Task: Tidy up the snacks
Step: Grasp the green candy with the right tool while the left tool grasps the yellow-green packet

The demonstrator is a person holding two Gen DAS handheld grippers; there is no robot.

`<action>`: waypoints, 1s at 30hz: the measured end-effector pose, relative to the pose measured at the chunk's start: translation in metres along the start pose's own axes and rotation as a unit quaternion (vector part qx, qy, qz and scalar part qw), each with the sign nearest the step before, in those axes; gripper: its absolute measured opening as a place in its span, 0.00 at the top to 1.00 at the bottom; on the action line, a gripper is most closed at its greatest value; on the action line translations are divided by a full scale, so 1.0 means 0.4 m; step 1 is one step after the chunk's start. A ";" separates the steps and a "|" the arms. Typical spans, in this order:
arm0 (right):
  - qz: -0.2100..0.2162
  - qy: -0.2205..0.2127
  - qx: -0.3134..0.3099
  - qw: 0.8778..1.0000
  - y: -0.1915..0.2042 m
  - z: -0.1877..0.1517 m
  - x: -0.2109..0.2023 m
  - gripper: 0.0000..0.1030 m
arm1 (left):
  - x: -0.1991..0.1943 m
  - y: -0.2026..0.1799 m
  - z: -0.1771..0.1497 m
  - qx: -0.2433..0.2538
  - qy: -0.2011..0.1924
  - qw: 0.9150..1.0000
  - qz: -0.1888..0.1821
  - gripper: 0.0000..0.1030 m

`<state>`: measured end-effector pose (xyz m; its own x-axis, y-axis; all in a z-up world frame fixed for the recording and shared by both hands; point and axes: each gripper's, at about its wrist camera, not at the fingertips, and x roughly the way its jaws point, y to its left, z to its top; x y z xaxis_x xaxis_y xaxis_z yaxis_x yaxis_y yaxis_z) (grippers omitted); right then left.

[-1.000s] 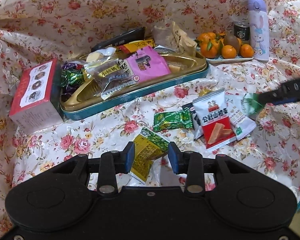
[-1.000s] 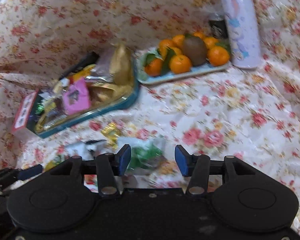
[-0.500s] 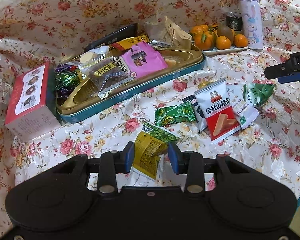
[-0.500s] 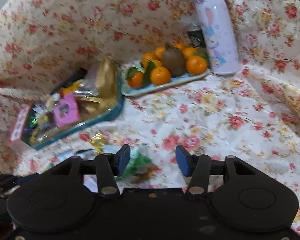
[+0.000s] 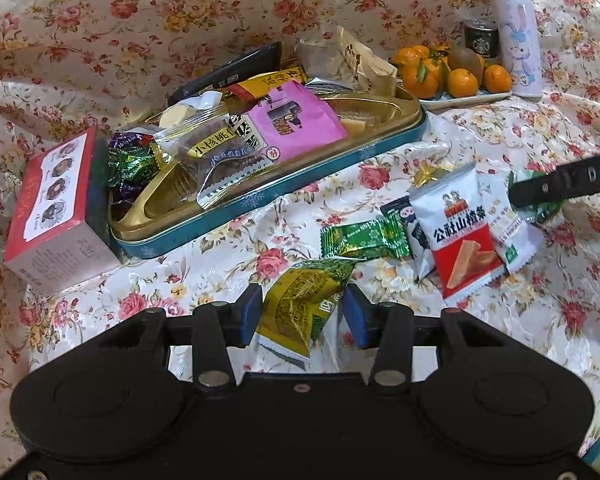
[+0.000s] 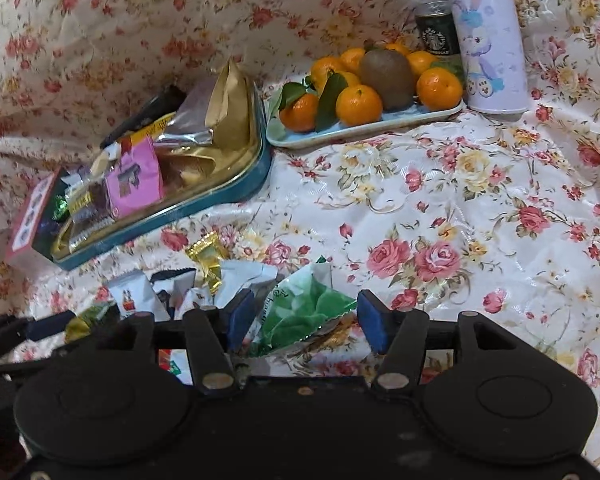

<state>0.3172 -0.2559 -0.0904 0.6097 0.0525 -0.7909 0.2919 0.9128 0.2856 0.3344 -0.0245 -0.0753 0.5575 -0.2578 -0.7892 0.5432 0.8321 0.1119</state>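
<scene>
Between the parted left tongs (image 5: 303, 312) lies a yellow-green packet (image 5: 300, 304) — light, crinkly, slippery; pinch its flat middle. Right tongs (image 6: 306, 318), also apart, straddle a green packet (image 6: 304, 308).

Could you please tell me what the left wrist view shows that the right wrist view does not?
Only the left wrist view shows the left gripper open around the yellow-green packet and the red-and-white wafer packet's front. Only the right wrist view shows the right gripper open around the light green packet. Both show the snack tin, fruit plate and purple bottle.
</scene>
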 end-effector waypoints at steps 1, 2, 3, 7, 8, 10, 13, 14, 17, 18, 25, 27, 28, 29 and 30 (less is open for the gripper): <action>-0.002 -0.003 -0.004 1.000 0.002 -0.002 0.002 0.43 | 0.002 0.001 0.002 -0.001 0.000 1.000 -0.002 0.47; -0.004 -0.006 -0.008 1.000 0.002 -0.003 0.003 0.44 | 0.004 0.001 0.003 -0.002 0.000 1.000 -0.002 0.47; -0.004 -0.008 -0.010 1.000 0.004 -0.004 0.003 0.47 | 0.006 0.001 0.005 -0.002 0.000 1.000 -0.003 0.47; 0.017 -0.010 -0.010 1.000 -0.004 -0.012 -0.007 0.61 | 0.010 -0.006 0.009 -0.003 0.000 1.000 -0.007 0.47; 0.019 -0.013 -0.011 1.000 -0.004 -0.014 -0.011 0.61 | 0.013 -0.009 0.010 -0.001 0.001 1.000 -0.008 0.47; 0.024 -0.018 -0.017 0.999 -0.005 -0.021 -0.024 0.63 | 0.018 -0.014 0.011 0.000 0.007 1.000 -0.015 0.48; 0.026 -0.029 -0.030 0.999 -0.004 -0.037 -0.056 0.63 | 0.017 -0.024 0.010 -0.006 0.013 0.999 -0.028 0.48; 0.023 -0.033 -0.038 0.998 -0.003 -0.043 -0.069 0.63 | 0.013 -0.029 0.008 -0.007 0.014 0.999 -0.037 0.48; 0.023 -0.037 -0.054 0.998 -0.013 -0.064 -0.102 0.63 | -0.008 -0.049 0.002 0.003 0.014 0.998 -0.060 0.48; 0.027 -0.034 -0.054 0.998 -0.020 -0.071 -0.112 0.63 | -0.017 -0.057 -0.001 0.009 0.011 0.998 -0.065 0.48; 0.039 -0.023 -0.017 0.999 -0.071 -0.102 -0.152 0.63 | -0.019 -0.062 0.011 -0.006 0.013 0.998 -0.053 0.48; 0.043 -0.023 -0.012 0.999 -0.073 -0.109 -0.159 0.63 | -0.004 -0.048 0.018 -0.030 0.021 0.998 -0.043 0.48; 0.045 -0.023 -0.011 0.999 -0.072 -0.111 -0.161 0.63 | 0.002 -0.042 0.020 -0.041 0.025 0.998 -0.040 0.48; 0.046 -0.025 -0.013 0.999 -0.068 -0.114 -0.163 0.63 | 0.011 -0.036 0.023 -0.053 0.031 0.998 -0.034 0.48; 0.048 -0.024 -0.014 0.998 -0.066 -0.116 -0.165 0.63 | 0.018 -0.031 0.024 -0.063 0.035 0.997 -0.030 0.48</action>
<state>0.2349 -0.2646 -0.0709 0.6691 0.1211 -0.7333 0.2097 0.9157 0.3427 0.3379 -0.0413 -0.0765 0.4785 -0.2776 -0.8330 0.4880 0.8728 -0.0105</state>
